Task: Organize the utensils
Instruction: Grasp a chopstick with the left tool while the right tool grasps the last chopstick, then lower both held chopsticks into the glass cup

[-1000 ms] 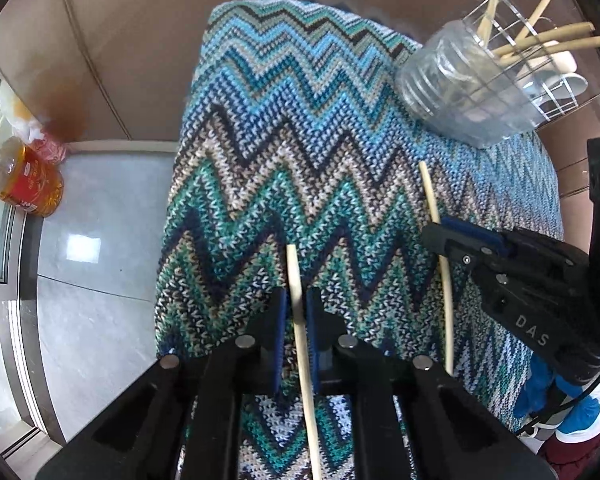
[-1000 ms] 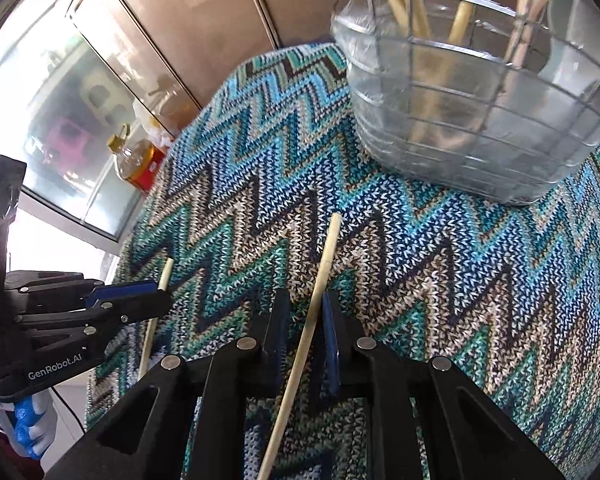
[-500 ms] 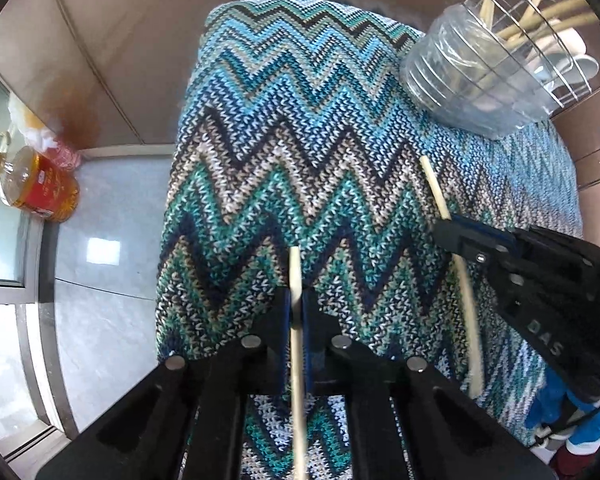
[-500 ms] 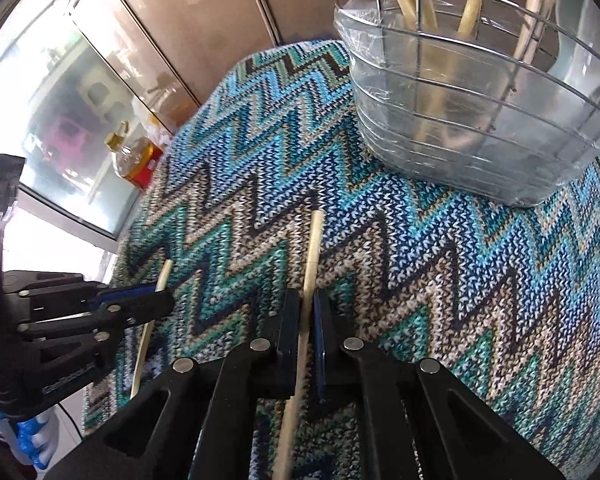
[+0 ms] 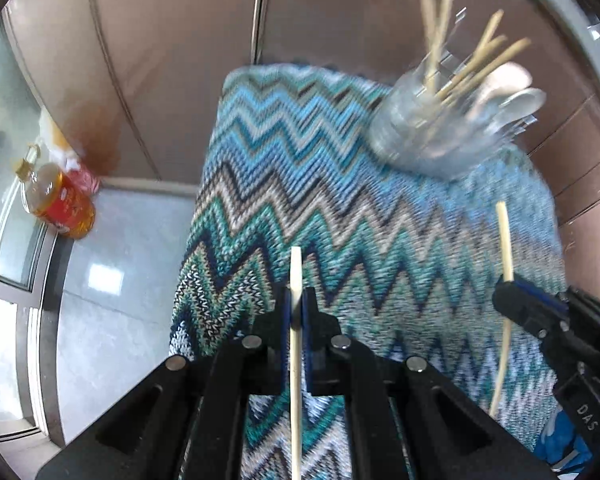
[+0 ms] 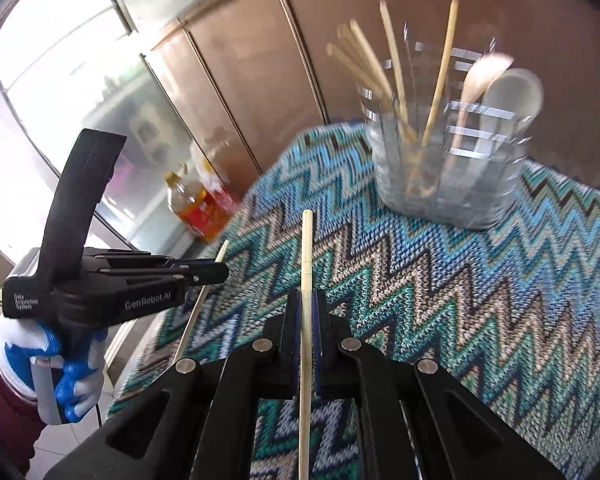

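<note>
My left gripper (image 5: 296, 300) is shut on a pale wooden chopstick (image 5: 295, 276) and holds it above the zigzag cloth. It also shows in the right wrist view (image 6: 216, 270) with its chopstick (image 6: 198, 304). My right gripper (image 6: 306, 304) is shut on a second chopstick (image 6: 306, 248), also lifted; it shows in the left wrist view (image 5: 508, 292) with that chopstick (image 5: 504, 240). A clear wire-framed utensil holder (image 6: 444, 168) stands at the far end of the table, with several chopsticks and spoons in it (image 5: 432, 136).
The table wears a blue-green zigzag knit cloth (image 6: 440, 280). An oil bottle (image 5: 56, 200) stands on the floor by the window at left. Brown cabinet doors (image 6: 252, 80) rise behind the table.
Both grippers closed on their chopsticks and lifted them off the cloth. The views rose and tilted, so the holder now appears farther away.
</note>
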The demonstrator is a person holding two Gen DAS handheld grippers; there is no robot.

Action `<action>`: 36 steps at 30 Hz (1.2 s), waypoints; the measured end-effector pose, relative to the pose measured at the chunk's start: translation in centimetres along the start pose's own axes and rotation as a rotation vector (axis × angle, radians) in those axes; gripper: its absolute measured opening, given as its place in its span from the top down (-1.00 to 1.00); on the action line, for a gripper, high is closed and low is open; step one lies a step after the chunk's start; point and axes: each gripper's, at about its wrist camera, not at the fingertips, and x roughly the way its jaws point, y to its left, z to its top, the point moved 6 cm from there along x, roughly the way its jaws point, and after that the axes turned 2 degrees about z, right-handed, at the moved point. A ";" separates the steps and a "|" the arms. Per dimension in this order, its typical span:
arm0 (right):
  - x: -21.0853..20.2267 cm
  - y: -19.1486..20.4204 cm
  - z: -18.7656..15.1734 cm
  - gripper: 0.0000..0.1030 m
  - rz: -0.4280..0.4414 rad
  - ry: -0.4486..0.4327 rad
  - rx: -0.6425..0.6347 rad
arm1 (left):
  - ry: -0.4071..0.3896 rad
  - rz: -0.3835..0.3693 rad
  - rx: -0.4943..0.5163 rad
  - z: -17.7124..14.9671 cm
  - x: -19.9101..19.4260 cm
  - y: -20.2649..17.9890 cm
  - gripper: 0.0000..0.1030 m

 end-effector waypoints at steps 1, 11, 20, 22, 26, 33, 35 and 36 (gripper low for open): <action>-0.7 0.1 0.1 0.90 0.002 -0.021 -0.003 | -0.028 -0.007 0.002 0.1 -1.2 -0.2 0.91; -9.4 1.0 5.0 0.90 0.000 -0.339 -0.054 | -0.351 -0.132 0.023 3.9 -12.7 -3.0 0.91; -13.4 0.6 13.9 0.90 -0.029 -0.629 -0.109 | -0.661 -0.266 -0.015 11.7 -19.2 -6.5 0.91; -13.3 0.1 15.6 0.90 -0.037 -0.669 -0.110 | -0.719 -0.272 -0.034 13.3 -19.2 -6.9 0.91; -12.2 -1.4 18.5 0.90 -0.052 -0.736 -0.102 | -0.804 -0.264 -0.096 16.9 -18.0 -7.2 0.91; -8.5 -4.0 20.1 0.90 -0.110 -0.760 -0.089 | -0.874 -0.236 -0.154 21.1 -14.5 -6.8 0.91; -7.2 -4.9 20.2 0.90 -0.114 -0.754 -0.080 | -0.883 -0.227 -0.162 21.5 -13.8 -6.8 0.91; -6.9 -5.1 20.1 0.90 -0.115 -0.753 -0.075 | -0.891 -0.218 -0.169 21.8 -13.4 -6.7 0.91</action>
